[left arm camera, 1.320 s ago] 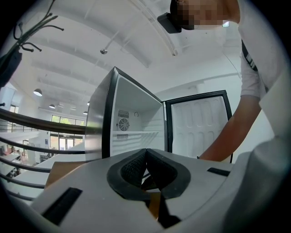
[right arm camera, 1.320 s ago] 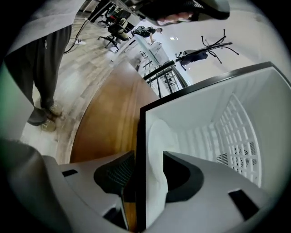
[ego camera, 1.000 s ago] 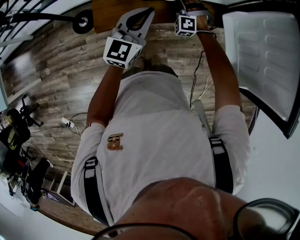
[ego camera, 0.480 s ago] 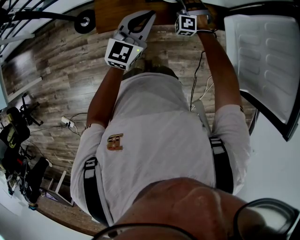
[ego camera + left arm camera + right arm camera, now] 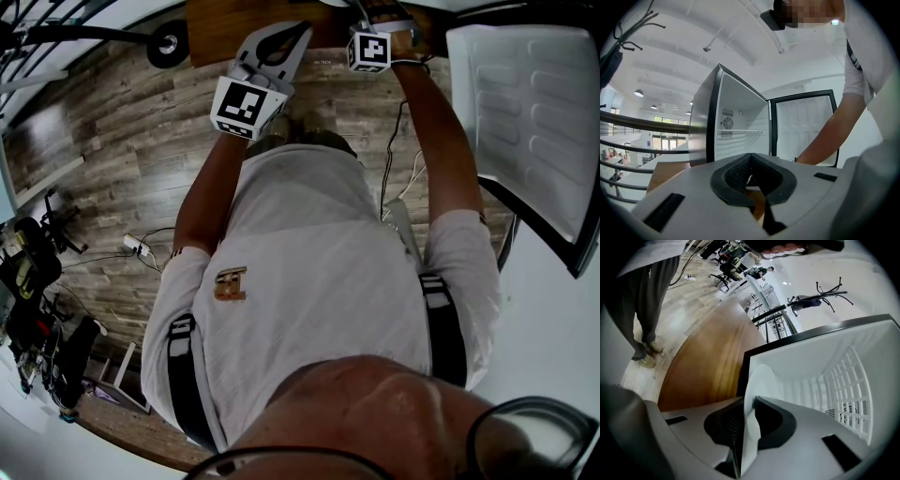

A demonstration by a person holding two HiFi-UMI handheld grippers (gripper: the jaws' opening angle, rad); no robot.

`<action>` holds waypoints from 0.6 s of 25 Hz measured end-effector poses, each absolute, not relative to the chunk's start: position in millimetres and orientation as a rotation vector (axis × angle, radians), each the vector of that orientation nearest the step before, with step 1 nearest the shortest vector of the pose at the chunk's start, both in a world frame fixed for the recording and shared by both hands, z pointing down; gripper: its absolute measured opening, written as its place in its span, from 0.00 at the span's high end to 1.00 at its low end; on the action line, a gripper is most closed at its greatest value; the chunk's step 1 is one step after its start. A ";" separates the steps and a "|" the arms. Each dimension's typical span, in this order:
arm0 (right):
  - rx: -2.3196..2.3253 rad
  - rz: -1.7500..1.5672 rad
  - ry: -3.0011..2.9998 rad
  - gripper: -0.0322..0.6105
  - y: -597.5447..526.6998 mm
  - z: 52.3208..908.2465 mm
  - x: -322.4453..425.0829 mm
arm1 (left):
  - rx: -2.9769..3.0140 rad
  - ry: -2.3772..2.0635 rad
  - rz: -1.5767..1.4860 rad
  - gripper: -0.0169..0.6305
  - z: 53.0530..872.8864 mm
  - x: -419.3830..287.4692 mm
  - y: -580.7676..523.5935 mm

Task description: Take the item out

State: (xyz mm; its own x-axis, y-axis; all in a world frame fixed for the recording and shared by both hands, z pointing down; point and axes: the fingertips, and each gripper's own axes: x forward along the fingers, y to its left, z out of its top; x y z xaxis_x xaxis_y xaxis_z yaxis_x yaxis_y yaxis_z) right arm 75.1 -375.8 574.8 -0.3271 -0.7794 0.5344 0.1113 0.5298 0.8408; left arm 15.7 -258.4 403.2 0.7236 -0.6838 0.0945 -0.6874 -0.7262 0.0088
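**Entry: one white item, held at the fridge mouth**

Setting: wood-plank floor point(image 5: 112, 141). A brown tabletop point(image 5: 708, 366) carries a small fridge point(image 5: 736, 126), whose door point(image 5: 534, 103) stands wide open to my right.

Item: a thin white item point(image 5: 759, 380) with a rounded edge, seen edge-on. It may be a plate, but I cannot be sure. It sits at the fridge's opening with the white inner walls behind it. Whether it has fully cleared the cabinet I cannot tell.

Right claw point(image 5: 746, 423): closed down on the white item, pinching it by the edge between both pads.

Left claw point(image 5: 751, 164): pads pressed together with nothing between them, pointing toward the fridge from off to one side.

Risks, as I judge them:
- The grip is narrow and on the rim only, so the item could pivot or slip if I swing it out quickly.
- Its far edge could clip the fridge frame on the way out and be knocked loose.

Change from a second ago: very little. Both of my claws sit a touch farther forward in the head view, and the door has not moved.
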 end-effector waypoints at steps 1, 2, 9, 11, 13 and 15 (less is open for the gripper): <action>0.580 -1.011 -1.661 0.85 -374.9 574.2 74.7 | 2.876 -1.143 0.131 0.95 403.4 15.6 -257.6; 0.589 -1.017 -1.657 0.86 -374.0 573.6 74.6 | 2.876 -1.141 0.132 0.95 403.9 15.5 -256.7; 0.623 -1.083 -1.603 0.88 -370.4 572.0 76.9 | 2.876 -1.138 0.145 0.95 406.4 13.0 -253.2; 0.628 -1.085 -1.602 0.88 -367.4 572.3 77.9 | 2.876 -1.137 0.147 0.95 406.9 11.5 -252.5; 0.639 -1.087 -1.607 0.88 -365.0 569.6 78.1 | 2.877 -1.136 0.148 0.95 407.1 9.4 -252.3; 0.651 -1.091 -1.609 0.88 -363.2 565.2 78.3 | 2.878 -1.135 0.149 0.95 407.4 8.1 -251.9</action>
